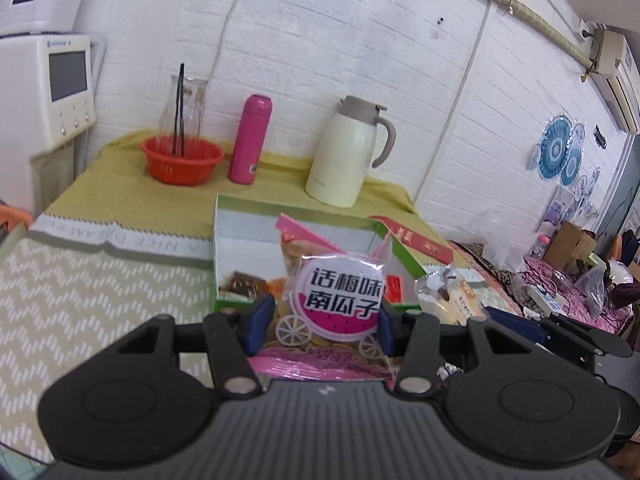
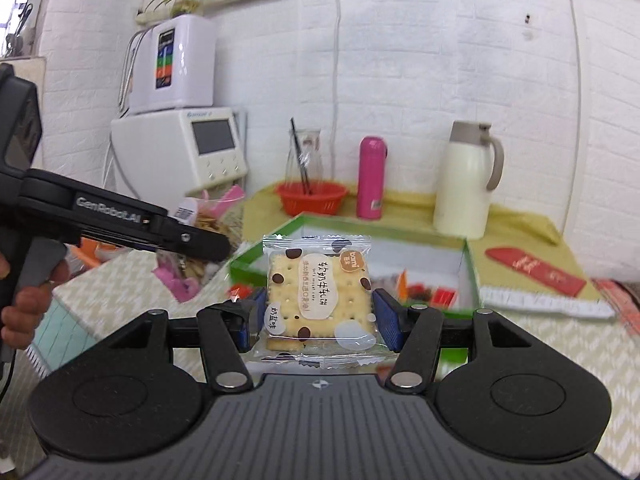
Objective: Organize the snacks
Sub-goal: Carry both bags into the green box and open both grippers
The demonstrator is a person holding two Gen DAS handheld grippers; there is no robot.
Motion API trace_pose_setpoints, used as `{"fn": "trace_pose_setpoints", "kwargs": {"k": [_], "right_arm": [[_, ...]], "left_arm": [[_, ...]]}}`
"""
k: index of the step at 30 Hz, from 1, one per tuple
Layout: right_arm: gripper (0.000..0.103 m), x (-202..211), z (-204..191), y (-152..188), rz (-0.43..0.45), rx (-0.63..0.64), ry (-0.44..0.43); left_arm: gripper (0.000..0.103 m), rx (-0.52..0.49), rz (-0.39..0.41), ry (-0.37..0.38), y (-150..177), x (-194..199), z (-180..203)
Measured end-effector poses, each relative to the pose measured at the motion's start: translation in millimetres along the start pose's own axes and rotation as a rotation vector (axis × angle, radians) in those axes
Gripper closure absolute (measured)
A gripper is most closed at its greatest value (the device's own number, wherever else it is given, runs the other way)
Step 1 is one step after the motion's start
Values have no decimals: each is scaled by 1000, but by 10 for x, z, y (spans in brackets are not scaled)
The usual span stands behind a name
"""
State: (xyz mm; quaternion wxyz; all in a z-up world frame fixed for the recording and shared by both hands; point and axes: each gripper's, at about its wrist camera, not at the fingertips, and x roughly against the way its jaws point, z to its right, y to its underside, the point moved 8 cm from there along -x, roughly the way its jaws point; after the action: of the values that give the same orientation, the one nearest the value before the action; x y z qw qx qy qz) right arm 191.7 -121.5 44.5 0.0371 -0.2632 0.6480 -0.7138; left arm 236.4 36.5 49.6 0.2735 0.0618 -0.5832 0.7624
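Fingers (image 1: 256, 320) of the left gripper (image 1: 322, 320) are clenched on a pumpkin-seed packet (image 1: 338, 300), its round label upright and facing the camera, pink sealed edge hanging below the blue pads. The right gripper (image 2: 318, 316) is likewise closed on a cracker packet (image 2: 318, 292), a flat square pouch held upright by its two side edges, with the crimped seams at top and bottom. Both packets are off the counter (image 1: 100, 280), and both face the same target: the open green-rimmed box (image 1: 236, 236), which lies straight ahead of each gripper and a little lower, with a few snacks already on its white floor. In the right wrist view the box (image 2: 472, 276) opens just behind the cracker packet, and the left gripper (image 2: 188, 240) comes in from the left side, its packet near the box's left corner. The right hand looks the nearer of the two to the middle of the box; the left sits more toward the near rim. A cream-coloured bun packet (image 1: 448, 300) lies on the counter just right of the box, probably still to be sorted. Since each pouch stands on edge, my guess is that a forward reach and a downward tilt would lay it flat inside.
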Motion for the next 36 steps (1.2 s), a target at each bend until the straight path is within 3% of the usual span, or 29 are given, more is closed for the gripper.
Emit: {"fn": "trace_pose_setpoints", "kwargs": {"k": [3,8,15,21,22,23,24,27,36], "right_arm": [[8,-232,158,-183,-4,-19,15],[8,-753,383,-313,-59,-35,54],[8,-1514,488,-122,-217,-69,30],[7,-1945,454,1,-303,-24,34],[6,-1980,433,6,-310,-11,27],[4,-2006,414,6,-315,0,16],[0,-2010,397,9,-315,11,6],[0,-1955,372,-14,-272,70,-6],[0,-1571,378,-240,-188,98,32]], "left_arm": [[54,36,-4,12,-231,-190,-58],[54,68,-34,-38,-435,-644,-240],[54,69,-143,-81,-418,-1388,-476],[55,76,-195,-78,-383,-1778,-605],[50,84,-194,-66,-382,-1809,-609],[26,96,-181,-59,-393,-1816,-616],[15,111,-150,-58,-416,-1792,-619],[10,100,-70,-63,-512,-1674,-580],[10,81,-62,-88,-576,-1337,-409]]}}
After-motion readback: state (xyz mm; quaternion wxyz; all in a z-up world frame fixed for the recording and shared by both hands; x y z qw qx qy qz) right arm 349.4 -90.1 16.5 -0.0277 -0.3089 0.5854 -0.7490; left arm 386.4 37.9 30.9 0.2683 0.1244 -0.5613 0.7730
